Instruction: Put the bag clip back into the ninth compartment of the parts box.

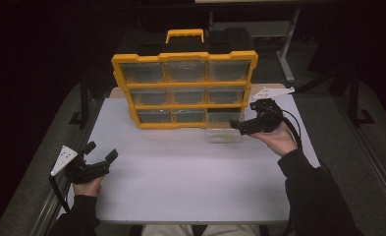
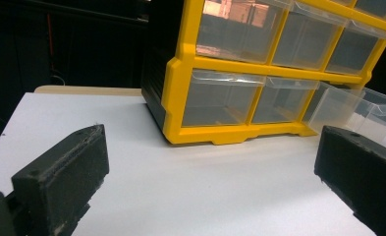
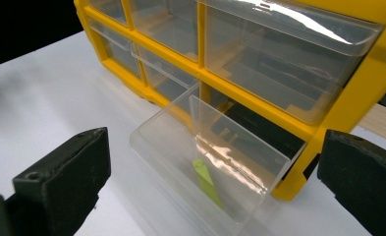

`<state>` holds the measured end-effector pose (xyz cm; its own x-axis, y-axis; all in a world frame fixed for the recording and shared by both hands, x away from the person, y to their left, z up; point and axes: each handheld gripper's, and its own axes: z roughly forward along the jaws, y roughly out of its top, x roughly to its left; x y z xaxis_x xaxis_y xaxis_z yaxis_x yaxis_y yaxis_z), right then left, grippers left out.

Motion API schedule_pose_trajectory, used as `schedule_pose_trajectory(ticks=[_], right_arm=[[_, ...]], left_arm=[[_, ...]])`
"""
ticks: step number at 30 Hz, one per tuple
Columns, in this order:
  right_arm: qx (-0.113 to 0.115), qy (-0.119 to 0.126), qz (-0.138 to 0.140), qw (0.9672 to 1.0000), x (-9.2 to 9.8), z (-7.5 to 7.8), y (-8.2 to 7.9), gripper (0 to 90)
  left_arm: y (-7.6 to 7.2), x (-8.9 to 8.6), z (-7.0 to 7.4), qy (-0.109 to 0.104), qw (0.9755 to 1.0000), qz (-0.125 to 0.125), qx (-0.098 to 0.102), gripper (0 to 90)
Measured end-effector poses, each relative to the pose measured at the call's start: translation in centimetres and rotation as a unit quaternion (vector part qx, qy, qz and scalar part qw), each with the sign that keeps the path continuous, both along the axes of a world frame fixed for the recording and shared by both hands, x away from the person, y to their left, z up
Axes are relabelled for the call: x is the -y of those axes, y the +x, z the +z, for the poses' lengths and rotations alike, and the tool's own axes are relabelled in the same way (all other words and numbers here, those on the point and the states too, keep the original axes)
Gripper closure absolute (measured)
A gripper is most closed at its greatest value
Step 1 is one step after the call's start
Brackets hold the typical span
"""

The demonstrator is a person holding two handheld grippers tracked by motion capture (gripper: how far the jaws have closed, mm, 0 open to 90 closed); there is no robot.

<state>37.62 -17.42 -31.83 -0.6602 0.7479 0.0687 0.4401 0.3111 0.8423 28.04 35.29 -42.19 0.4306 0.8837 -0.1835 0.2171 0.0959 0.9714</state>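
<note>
While the left gripper (image 1: 99, 156) is held open at lower left, the pulled-out drawer (image 1: 223, 129) at centre right is flanked by the open, empty right gripper (image 1: 239, 128), the nearer one.

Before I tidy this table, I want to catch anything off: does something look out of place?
Yes: the bottom-right clear drawer of the yellow organizer is pulled out, unlike the other drawers, with a small green piece lying inside.

Plastic cabinet on a matt table

Glossy clear plastic drawer (image 3: 205, 167) juts from the smooth yellow plastic organiser (image 1: 183, 88); beneath it, matt white table (image 1: 180, 182).
</note>
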Motion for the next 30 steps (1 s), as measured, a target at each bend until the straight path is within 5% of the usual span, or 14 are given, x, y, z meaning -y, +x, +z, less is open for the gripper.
schedule_pose_trajectory(ticks=[4, 16, 30], right_arm=[[0.0, 0.017, 0.003, 0.9998, 0.6, -0.2, -0.8, 0.0], [0.031, 0.019, -0.005, 0.9993, 2.6, -1.8, -3.5, 0.0], [0.045, 0.046, -0.024, 0.9977, 4.5, -3.0, -4.9, 0.0]], left_arm=[[0.1, 0.1, 0.0, -0.002, 1.0, 0.0, 0.0, 0.0], [0.3, 0.3, 0.0, 0.0, 1.0, -0.003, 0.0, 0.0], [0.3, 0.2, 0.0, 0.002, 1.0, -0.002, 0.001, 0.0]])
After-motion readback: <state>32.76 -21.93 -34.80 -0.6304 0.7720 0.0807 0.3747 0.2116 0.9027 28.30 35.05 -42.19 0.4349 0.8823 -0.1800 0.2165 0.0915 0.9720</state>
